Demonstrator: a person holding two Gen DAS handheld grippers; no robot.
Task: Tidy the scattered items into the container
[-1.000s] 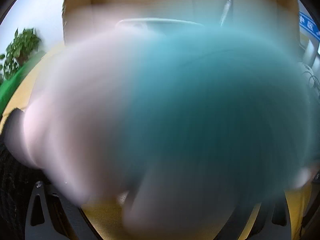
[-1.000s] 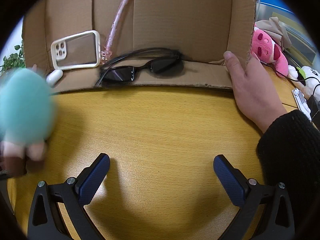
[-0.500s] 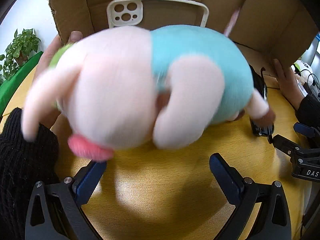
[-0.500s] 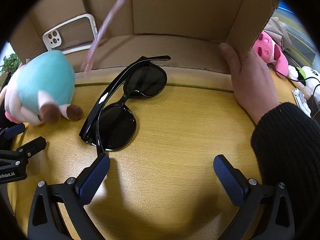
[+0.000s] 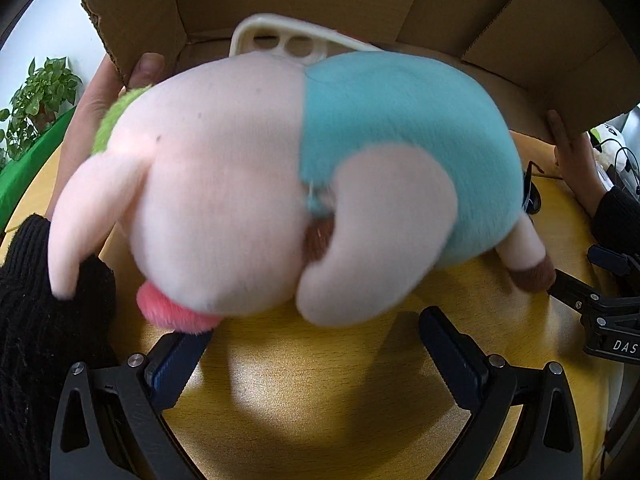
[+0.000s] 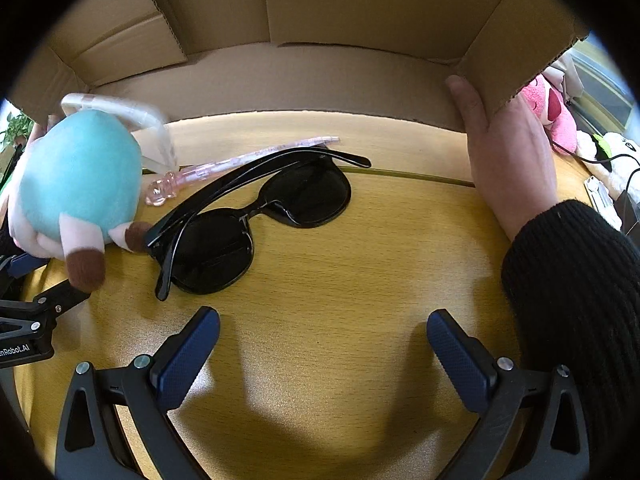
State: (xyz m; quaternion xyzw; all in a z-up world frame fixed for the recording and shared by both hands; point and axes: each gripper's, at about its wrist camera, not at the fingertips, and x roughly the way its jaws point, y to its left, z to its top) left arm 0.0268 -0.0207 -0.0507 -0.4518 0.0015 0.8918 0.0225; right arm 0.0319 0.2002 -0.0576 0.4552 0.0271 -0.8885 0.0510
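Note:
A pink and teal plush pig point(image 5: 280, 184) lies on the yellow table right in front of my open left gripper point(image 5: 316, 344); it also shows at the left of the right wrist view point(image 6: 76, 192). Black sunglasses point(image 6: 256, 220) lie ahead of my open, empty right gripper point(image 6: 324, 340). A pink translucent stick point(image 6: 240, 160) and a white phone case point(image 6: 132, 120) lie behind them. A cardboard box point(image 6: 360, 20) is tipped over the table by two hands point(image 6: 508, 152); the phone case point(image 5: 288, 36) lies at its mouth.
A black-sleeved arm point(image 6: 576, 304) is at the right of my right gripper, another sleeve point(image 5: 36, 320) at the left of my left gripper. Pink and white plush toys point(image 6: 556, 116) and cables sit at far right. A green plant point(image 5: 36, 96) stands far left.
The box has been tipped up and lifted; the plush pig, sunglasses, pink stick and phone case have spilled from it onto the table. Both grippers have stayed open and still.

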